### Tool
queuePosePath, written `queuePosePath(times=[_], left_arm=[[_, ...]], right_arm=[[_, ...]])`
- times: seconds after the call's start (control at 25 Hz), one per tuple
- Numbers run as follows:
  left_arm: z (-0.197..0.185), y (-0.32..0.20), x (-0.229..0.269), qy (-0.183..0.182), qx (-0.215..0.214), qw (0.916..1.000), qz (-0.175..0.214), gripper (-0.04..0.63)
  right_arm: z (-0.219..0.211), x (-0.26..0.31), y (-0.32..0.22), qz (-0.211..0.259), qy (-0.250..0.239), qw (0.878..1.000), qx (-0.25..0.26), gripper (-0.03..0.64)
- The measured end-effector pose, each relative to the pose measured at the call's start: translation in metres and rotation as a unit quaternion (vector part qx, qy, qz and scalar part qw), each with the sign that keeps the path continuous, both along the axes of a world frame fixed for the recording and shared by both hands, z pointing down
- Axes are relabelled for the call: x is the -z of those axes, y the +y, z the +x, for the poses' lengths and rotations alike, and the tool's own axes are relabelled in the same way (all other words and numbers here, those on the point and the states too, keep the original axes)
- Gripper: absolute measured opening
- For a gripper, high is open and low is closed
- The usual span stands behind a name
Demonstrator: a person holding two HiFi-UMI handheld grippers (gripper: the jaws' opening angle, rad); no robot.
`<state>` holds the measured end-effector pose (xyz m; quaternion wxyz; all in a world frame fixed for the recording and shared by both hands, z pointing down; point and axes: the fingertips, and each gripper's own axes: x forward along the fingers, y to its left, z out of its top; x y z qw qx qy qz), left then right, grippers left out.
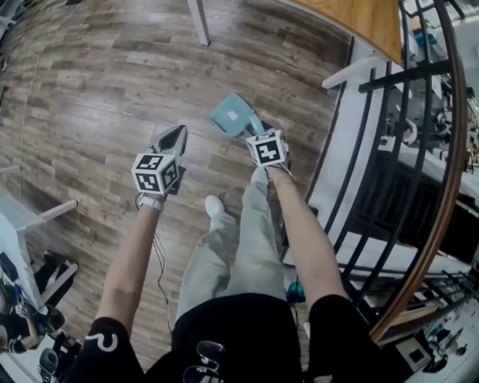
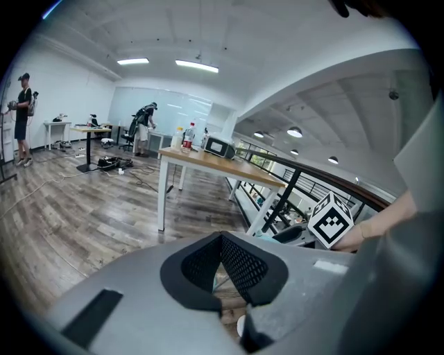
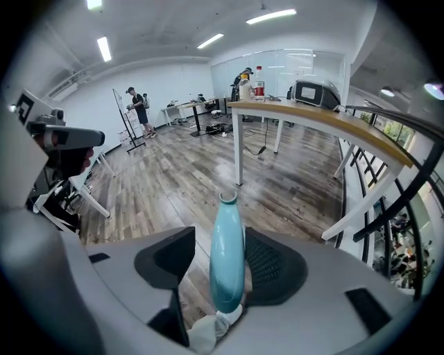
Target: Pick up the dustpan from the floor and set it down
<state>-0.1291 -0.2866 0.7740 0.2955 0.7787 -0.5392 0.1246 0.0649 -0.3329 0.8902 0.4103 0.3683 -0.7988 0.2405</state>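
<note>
The teal dustpan (image 1: 230, 114) is on the wood floor ahead of my feet, its handle running back toward my right gripper (image 1: 260, 129). In the right gripper view the teal handle (image 3: 227, 256) stands between the jaws of the right gripper (image 3: 220, 258). The left pad is clear of it with a gap, so the jaws stand open around it. My left gripper (image 1: 177, 135) hangs to the left of the pan, apart from it. Its pads (image 2: 239, 260) meet at the tips with nothing between them.
A wood-topped table (image 1: 359, 22) with white legs (image 1: 199, 22) stands beyond the pan. A black railing (image 1: 404, 149) and white beams run along the right. My white shoe (image 1: 215, 206) is just behind the grippers. Gear lies at the lower left (image 1: 30, 314). People work at far desks (image 2: 144, 125).
</note>
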Motion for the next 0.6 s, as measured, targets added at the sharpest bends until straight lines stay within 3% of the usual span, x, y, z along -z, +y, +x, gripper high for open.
queuePosePath(times=[0.2, 0.4, 0.6], left_arm=[[0.0, 0.013, 0.03, -0.009, -0.014, 0.9997, 0.015, -0.002], [-0.004, 0.025, 0.078, -0.012, -0.013, 0.999, 0.042, -0.002], [-0.009, 0.035, 0.141, -0.009, -0.01, 0.9964, 0.084, -0.002]], right_arm=[[0.011, 0.034, 0.009, 0.02, 0.007, 1.0, -0.014, 0.216], [0.012, 0.096, 0.017, 0.059, -0.02, 0.998, -0.025, 0.212], [0.011, 0.172, 0.032, 0.103, -0.038, 0.994, -0.03, 0.142]])
